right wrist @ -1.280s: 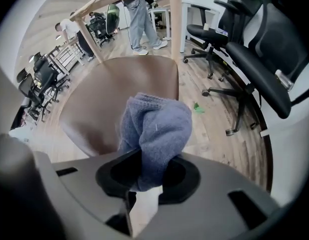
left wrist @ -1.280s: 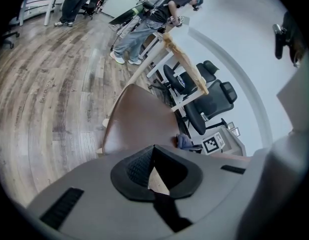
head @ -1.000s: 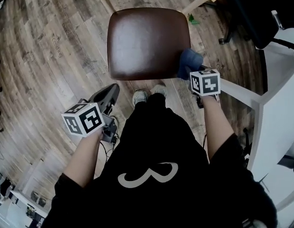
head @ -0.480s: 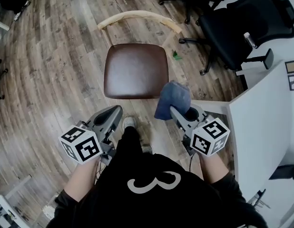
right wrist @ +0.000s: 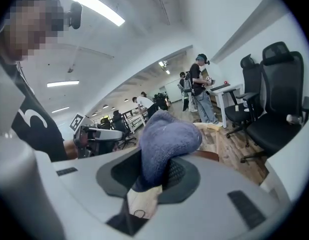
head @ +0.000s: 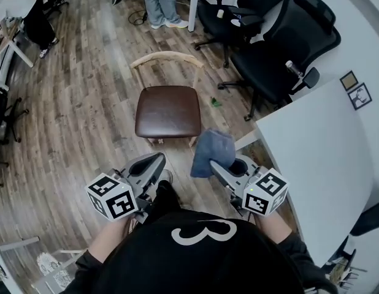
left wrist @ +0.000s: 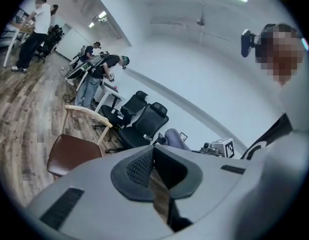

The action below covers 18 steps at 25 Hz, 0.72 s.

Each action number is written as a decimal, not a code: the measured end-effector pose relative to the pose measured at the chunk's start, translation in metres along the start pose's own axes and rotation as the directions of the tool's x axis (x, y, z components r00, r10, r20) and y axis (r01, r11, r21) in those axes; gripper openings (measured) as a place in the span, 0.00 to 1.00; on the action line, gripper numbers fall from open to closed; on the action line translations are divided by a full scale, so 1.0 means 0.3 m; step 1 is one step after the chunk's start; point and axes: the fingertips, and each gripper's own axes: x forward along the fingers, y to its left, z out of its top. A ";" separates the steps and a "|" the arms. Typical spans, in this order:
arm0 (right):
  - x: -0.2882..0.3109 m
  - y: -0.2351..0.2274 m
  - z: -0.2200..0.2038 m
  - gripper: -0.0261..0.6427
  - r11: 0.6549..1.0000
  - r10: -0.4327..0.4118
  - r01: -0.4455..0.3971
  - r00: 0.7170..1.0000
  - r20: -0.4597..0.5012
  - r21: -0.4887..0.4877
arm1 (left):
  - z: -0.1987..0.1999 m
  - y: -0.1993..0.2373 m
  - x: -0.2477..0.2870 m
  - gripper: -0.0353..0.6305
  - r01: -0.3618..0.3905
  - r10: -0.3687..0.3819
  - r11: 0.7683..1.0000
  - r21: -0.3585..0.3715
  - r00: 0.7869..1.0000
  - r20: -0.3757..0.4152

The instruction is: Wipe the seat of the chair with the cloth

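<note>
The chair stands ahead of me on the wood floor, its brown seat [head: 168,111] bare and its curved wooden backrest [head: 168,58] on the far side. My right gripper [head: 214,165] is shut on a blue cloth [head: 213,152], which hangs bunched in the air short of the seat's near right corner. The right gripper view shows the cloth [right wrist: 167,139] pinched between the jaws. My left gripper [head: 157,159] is held level beside it, shut and holding nothing. From the left gripper view the seat [left wrist: 69,153] lies low to the left, apart from both grippers.
A white table [head: 318,158] fills the right side next to my right arm. Black office chairs [head: 269,48] stand behind it, near the chair's right. A person [head: 162,2] stands at the far end. A small green scrap [head: 215,103] lies on the floor.
The cloth has come off the seat's near right edge and risen with my right gripper. Both grippers have drawn back from the chair, which now looks smaller and farther off.
</note>
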 end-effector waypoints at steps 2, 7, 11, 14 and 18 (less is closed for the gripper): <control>-0.062 0.045 -0.002 0.17 1.000 0.021 -0.021 1.000 0.021 -0.004 | -0.017 -0.089 -0.028 0.07 0.005 -0.005 1.000 0.021 1.000 -0.002; -0.183 0.148 0.022 0.17 0.997 0.064 -0.061 0.996 0.066 -0.046 | -0.023 -0.252 -0.086 0.07 0.004 -0.004 0.996 0.085 1.000 0.002; -0.262 0.158 0.050 0.17 0.998 0.029 -0.023 0.993 0.115 -0.057 | -0.005 -0.311 -0.112 0.07 -0.013 0.010 0.992 0.124 1.000 0.020; -0.293 0.177 0.055 0.17 0.999 0.036 -0.031 0.991 0.130 -0.041 | -0.008 -0.352 -0.131 0.07 -0.010 0.007 0.991 0.134 1.000 0.023; -0.314 0.214 0.059 0.17 0.998 0.032 -0.024 0.988 0.152 -0.055 | -0.023 -0.403 -0.139 0.07 0.007 -0.009 0.986 0.168 1.000 0.006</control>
